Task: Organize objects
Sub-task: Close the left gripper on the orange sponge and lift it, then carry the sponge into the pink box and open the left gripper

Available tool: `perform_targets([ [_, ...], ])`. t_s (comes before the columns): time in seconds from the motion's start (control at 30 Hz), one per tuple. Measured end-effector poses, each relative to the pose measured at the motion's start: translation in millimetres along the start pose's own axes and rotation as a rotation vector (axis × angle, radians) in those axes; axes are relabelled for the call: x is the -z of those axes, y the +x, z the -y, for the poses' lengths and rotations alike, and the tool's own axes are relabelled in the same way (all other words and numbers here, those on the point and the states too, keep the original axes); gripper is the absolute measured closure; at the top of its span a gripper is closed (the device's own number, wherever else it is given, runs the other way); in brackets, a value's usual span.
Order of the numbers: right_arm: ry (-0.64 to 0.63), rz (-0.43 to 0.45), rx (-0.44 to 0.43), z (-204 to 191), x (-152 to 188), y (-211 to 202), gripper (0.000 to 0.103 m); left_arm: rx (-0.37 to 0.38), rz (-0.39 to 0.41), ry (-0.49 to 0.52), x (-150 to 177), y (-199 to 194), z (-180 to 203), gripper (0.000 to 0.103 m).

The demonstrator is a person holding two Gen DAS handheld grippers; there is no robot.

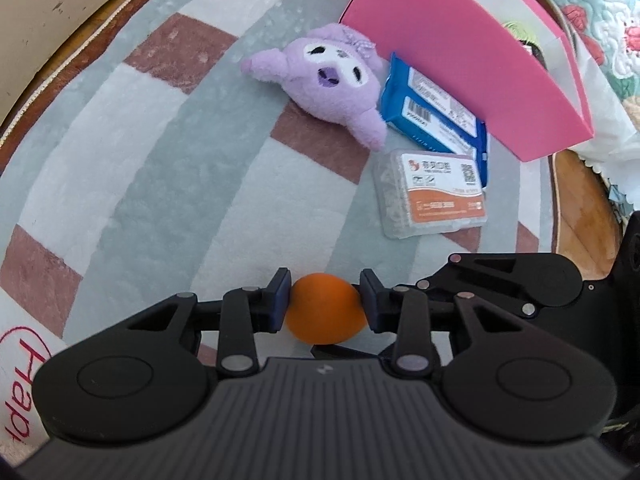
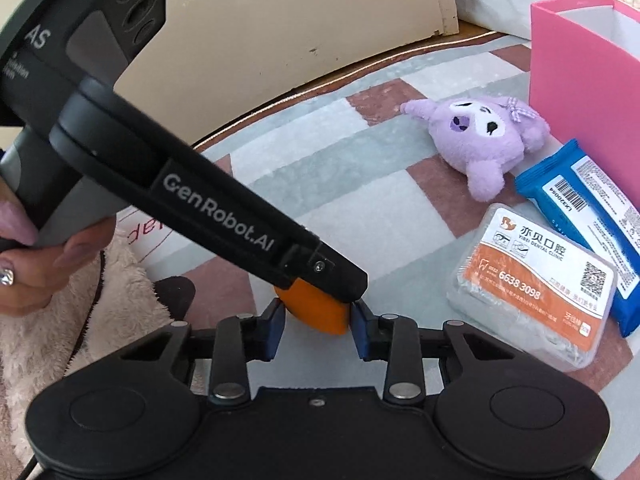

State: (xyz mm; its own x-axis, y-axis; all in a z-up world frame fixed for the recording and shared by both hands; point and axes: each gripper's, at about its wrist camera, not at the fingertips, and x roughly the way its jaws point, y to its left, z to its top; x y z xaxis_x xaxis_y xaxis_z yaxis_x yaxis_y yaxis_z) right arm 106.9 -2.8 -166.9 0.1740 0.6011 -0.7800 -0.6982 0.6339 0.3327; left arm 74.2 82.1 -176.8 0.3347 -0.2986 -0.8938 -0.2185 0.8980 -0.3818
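Note:
An orange ball [image 1: 325,308] sits between the pads of my left gripper [image 1: 325,300], which is shut on it just above the checked mat. In the right wrist view the same ball [image 2: 316,312] lies between the pads of my right gripper [image 2: 318,322], partly hidden by the left gripper's black finger [image 2: 224,216]; the right pads stand beside it, slightly apart. A purple plush toy [image 1: 328,80], a blue tissue pack [image 1: 436,112] and a clear dental floss box [image 1: 430,194] lie further ahead beside a pink box [image 1: 460,52].
The round table carries a checked grey, white and brown mat [image 1: 160,160]. A white card with red lettering [image 1: 20,380] lies at the left. A fluffy beige cloth [image 2: 80,320] is at the near left of the right wrist view. A quilted fabric [image 1: 592,12] lies beyond the pink box.

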Motion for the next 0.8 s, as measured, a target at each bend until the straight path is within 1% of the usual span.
perform_targets([
  [0.07, 0.0, 0.008, -0.001, 0.4, -0.3, -5.9, 0.064, 0.014, 0.014, -0.002, 0.1, -7.4, -2.4, 0.067],
  [0.27, -0.016, 0.017, -0.009, -3.1, -4.6, -28.6, 0.064, 0.045, 0.04, 0.007, 3.3, -26.5, 11.0, 0.067],
  [0.47, -0.087, 0.017, 0.002, -15.0, -9.0, -48.8, 0.064, 0.048, 0.048, 0.042, 7.4, -48.5, 30.6, 0.067],
  [0.6, -0.12, 0.034, 0.017, -21.9, -12.9, -65.4, 0.064, 0.05, 0.065, 0.074, 7.0, -65.6, 45.6, 0.067],
  [0.8, -0.123, 0.065, 0.017, -26.3, -20.0, -93.9, 0.064, 0.041, 0.079, 0.116, 2.8, -93.3, 69.6, 0.067],
])
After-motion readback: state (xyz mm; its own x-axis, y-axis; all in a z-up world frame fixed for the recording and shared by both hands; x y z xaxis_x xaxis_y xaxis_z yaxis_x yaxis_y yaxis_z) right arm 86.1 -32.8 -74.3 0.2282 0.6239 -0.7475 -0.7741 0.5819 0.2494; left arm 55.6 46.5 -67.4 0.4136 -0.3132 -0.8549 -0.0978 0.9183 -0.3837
